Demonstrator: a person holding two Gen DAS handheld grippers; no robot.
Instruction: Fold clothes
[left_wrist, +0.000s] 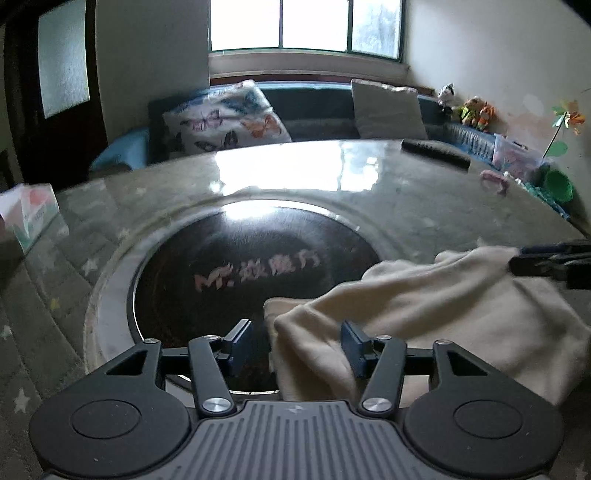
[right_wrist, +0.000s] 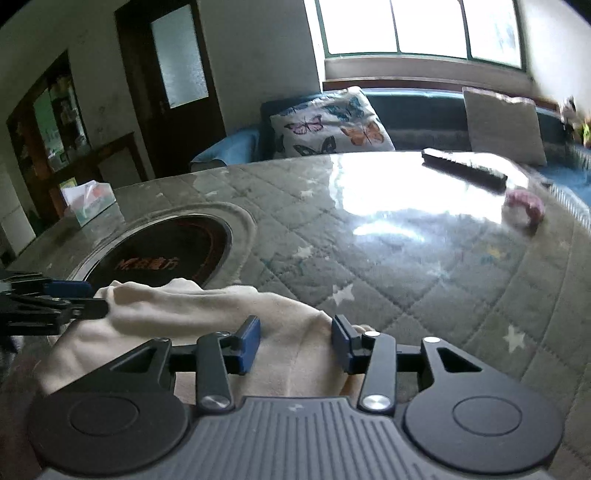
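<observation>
While both grippers stand over the cream garment (left_wrist: 424, 314), nothing is yet clamped.

Item: cream garment, soft knit, bunched in ridges. It lies on the near side of the dark round inset (left_wrist: 251, 280) of the table (left_wrist: 406, 206), one edge lapping over the inset's rim, the rest on the quilted star-print cover.

Left gripper (left_wrist: 295, 341): jaws spread wide, cloth edge lying between the blue pads, no pinch. Seen from the right wrist view it sits on the inset side of the garment, and whether its tips touch the fabric there cannot be told.

Right gripper (right_wrist: 295, 341): jaws likewise spread, a raised fold of cloth between them, not squeezed. It works the end of the garment away from the inset.

Other stock, all beyond the inset: tissue box (left_wrist: 29, 214), dark remote (right_wrist: 465, 170), pink object (right_wrist: 524, 208).

Risks, as judged:
- Closing on a bunched ridge may catch several layers, so the lift would drag a lump rather than one edge.
- The cover looks glossy, so the garment may slide toward the inset instead of folding.
- Uneven closing of the two grippers would skew the fold.
- Frames are blurred, so the depth of cloth between the pads is uncertain; a shallow bite could slip.
</observation>
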